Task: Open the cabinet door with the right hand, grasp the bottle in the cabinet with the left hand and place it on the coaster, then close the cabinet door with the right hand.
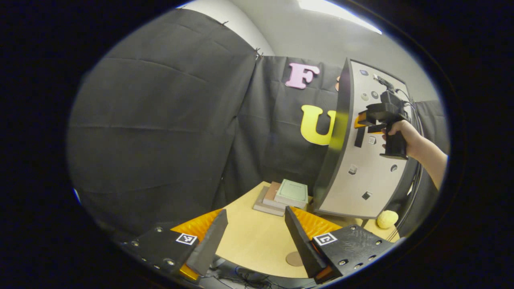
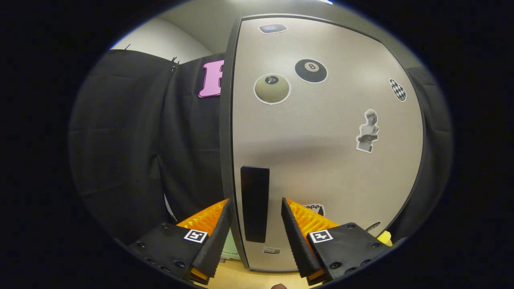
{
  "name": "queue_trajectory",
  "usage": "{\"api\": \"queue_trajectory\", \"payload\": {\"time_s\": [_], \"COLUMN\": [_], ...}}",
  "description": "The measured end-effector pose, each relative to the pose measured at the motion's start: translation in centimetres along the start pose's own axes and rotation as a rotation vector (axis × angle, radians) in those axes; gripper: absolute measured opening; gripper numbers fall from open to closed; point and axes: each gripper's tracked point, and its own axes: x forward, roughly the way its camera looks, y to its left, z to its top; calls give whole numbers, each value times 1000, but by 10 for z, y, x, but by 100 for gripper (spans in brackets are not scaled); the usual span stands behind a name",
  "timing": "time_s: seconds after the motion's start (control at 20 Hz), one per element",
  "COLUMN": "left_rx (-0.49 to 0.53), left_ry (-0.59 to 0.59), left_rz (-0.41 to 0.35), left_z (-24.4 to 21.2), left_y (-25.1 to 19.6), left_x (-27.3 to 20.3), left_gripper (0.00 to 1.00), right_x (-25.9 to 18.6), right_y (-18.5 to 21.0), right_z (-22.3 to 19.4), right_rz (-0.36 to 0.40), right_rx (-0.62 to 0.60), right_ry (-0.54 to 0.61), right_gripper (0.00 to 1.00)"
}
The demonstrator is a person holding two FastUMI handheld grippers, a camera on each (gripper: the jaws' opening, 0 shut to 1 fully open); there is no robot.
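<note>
Black handle (image 2: 254,204) stands between the right gripper (image 2: 255,228)'s wide jaws, not yet pinched; the cabinet door (image 2: 325,140) looks shut. Left gripper (image 1: 255,237) waits wide and empty above the desk (image 1: 257,237), near the coaster (image 1: 294,259). Bottle unseen; every step remains.

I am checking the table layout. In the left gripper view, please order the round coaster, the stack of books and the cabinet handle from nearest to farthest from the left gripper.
From the left gripper:
1. Round coaster, on the table edge beside its right finger.
2. Stack of books, ahead, at the table's far side.
3. Cabinet handle, high on the door, to the right.
</note>
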Motion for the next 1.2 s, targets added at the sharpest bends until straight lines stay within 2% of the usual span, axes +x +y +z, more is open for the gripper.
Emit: {"api": "queue_trajectory", "payload": {"time_s": [0.05,0.1,0.15,0.2,0.25,0.35,0.4,0.55,0.8,0.85,1.2], "left_rx": [-2,-5,-8,-10,-11,-10,-10,-14,-8,-5,17], "left_ry": [3,8,11,13,13,11,10,13,17,19,20], "left_rz": [8,14,17,19,20,23,23,20,13,11,-2], "left_z": [0,-3,-3,-4,-4,-4,-3,-5,-6,-7,-4], "left_y": [3,6,8,9,11,11,11,7,2,1,-14], "left_x": [0,0,0,0,0,0,-1,-1,-4,-4,0], "left_gripper": [87,87,87,87,89,87,87,87,89,87,87], "right_x": [4,7,10,13,14,13,11,12,9,8,-20], "right_y": [2,3,3,1,1,0,1,1,2,1,3], "right_z": [0,-1,-2,-4,-5,-5,-4,-6,-7,-7,-7], "right_rz": [1,-3,-10,-29,-33,-43,-39,-12,35,43,126], "right_rx": [6,12,21,28,40,40,34,36,31,21,-18], "right_ry": [0,7,13,24,29,33,31,37,17,11,-7], "right_gripper": [73,61,55,43,39,38,32,28,14,14,14]}}
